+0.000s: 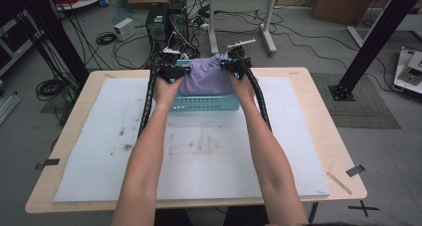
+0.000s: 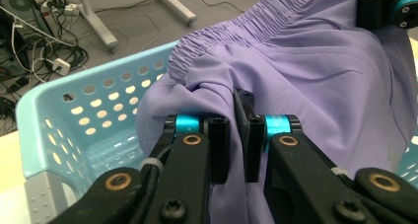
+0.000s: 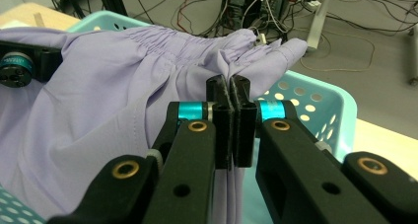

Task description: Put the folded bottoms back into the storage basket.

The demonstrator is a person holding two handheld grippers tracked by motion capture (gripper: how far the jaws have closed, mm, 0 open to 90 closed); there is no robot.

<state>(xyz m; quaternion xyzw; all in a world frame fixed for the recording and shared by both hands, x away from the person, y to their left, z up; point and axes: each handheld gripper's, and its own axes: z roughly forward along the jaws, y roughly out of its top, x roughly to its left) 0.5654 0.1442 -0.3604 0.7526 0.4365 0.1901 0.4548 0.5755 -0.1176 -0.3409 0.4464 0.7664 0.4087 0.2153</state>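
Your left gripper (image 2: pixel 237 135) is clamped tight on a fold of the soft lilac woven garment with a gathered elastic waistband (image 1: pixel 206 74); your right gripper (image 3: pixel 231 130) is pinched just as hard on the opposite end of that same band. The cloth hangs stretched between the two grippers, its long axis running left to right, directly above the pale turquoise perforated plastic basket (image 1: pixel 204 103) at the far middle of the white foam-covered table (image 1: pixel 89 151). The lower folds sag inside the basket walls; whether they touch the bottom, you cannot tell. The basket lies straight below both grippers, neither hand nearer, so the lowering looks like it calls for an even drop. Fabric is thin, matte, limp; basket is rigid, glossy, with oval holes.
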